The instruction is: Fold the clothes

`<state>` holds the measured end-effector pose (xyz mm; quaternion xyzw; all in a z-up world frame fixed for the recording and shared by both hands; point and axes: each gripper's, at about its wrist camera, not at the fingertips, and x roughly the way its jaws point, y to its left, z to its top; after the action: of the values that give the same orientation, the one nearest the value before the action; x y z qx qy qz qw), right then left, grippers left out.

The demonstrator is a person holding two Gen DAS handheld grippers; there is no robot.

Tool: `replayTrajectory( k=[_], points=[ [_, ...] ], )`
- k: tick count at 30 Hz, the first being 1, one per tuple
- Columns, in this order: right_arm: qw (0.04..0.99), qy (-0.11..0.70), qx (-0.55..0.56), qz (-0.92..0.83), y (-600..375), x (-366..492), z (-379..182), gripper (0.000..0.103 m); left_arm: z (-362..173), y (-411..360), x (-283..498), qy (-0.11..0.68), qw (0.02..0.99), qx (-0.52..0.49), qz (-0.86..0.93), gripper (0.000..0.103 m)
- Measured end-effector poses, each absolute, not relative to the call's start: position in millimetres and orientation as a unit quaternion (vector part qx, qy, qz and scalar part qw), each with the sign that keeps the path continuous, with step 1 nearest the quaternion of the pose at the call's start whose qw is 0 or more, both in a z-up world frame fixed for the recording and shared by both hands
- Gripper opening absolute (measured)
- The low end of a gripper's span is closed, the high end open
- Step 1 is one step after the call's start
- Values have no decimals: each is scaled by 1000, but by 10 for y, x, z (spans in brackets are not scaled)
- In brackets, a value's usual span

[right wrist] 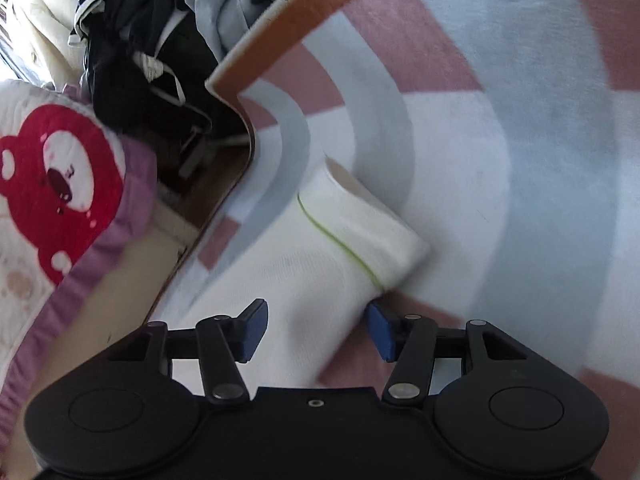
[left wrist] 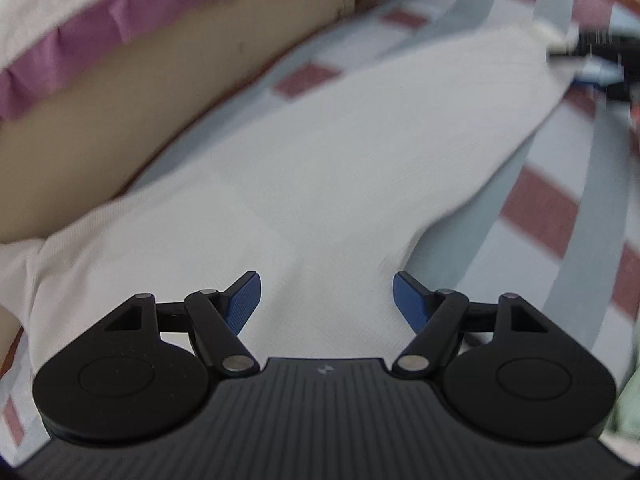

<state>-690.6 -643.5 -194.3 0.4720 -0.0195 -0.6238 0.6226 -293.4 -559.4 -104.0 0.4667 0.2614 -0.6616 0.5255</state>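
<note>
A white ribbed sock (left wrist: 320, 168) lies stretched out flat on a tablecloth (left wrist: 532, 208) patterned in grey, white and dusty red. My left gripper (left wrist: 326, 300) hovers over the sock's near end, open, with nothing between its blue pads (left wrist: 244, 304). In the right wrist view the same white sock (right wrist: 320, 256) shows its cuff end, marked by a thin green line. My right gripper (right wrist: 316, 332) is open just above it, the sock running under the gap between the fingers.
A quilt (right wrist: 60, 184) with a purple frill and a red bear print lies at the left beside the table's brown edge (right wrist: 280, 20). A heap of dark and pale blue clothes (right wrist: 160, 32) sits beyond the table corner.
</note>
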Motion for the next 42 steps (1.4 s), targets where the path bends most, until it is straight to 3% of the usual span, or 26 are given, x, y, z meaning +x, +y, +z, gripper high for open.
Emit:
replayTrajectory(
  k=[3, 4, 5, 15, 20, 24, 29, 31, 36, 37, 39, 42],
  points=[
    [636, -9, 449, -628, -6645, -6816, -1961, 57, -964, -5567, -2648, 263, 528, 471, -656, 70],
    [645, 5, 444, -622, -6731, -6757, -1965, 47, -913, -5548, -2531, 265, 534, 467, -654, 70],
    [654, 18, 439, -616, -6818, -6699, -1968, 13, -861, -5533, -2404, 272, 539, 460, -651, 70],
    [781, 40, 293, -550, -6647, -5609, -692, 14, -707, -5470, -1410, 330, 582, 392, -631, 70],
    [870, 31, 230, -436, -6247, -4655, -126, 13, -461, -5448, -1037, 384, 615, 296, -622, 70],
    [914, 51, 211, -344, -5803, -3743, -202, 13, -454, -5365, -790, 405, 641, 268, -595, 70],
    [923, 149, 204, -290, -5334, -2811, -868, 13, -514, -5231, -282, 499, 645, 155, -557, 70],
    [917, 195, 209, -278, -5191, -2586, -1156, 14, -535, -5228, -197, 505, 652, 144, -547, 70],
    [899, 303, 245, -201, -5137, -2521, -1536, 36, -620, -5233, -257, 524, 621, 174, -556, 70],
    [901, 303, 247, -188, -5143, -2646, -1515, 38, -630, -5215, -281, 526, 615, 183, -559, 70],
    [909, 285, 243, -185, -5155, -3033, -1406, 67, -651, -5177, -325, 527, 603, 202, -564, 71],
    [913, 269, 221, -211, -5235, -3677, -1289, 69, -703, -5161, -385, 529, 594, 230, -561, 72]
  ],
)
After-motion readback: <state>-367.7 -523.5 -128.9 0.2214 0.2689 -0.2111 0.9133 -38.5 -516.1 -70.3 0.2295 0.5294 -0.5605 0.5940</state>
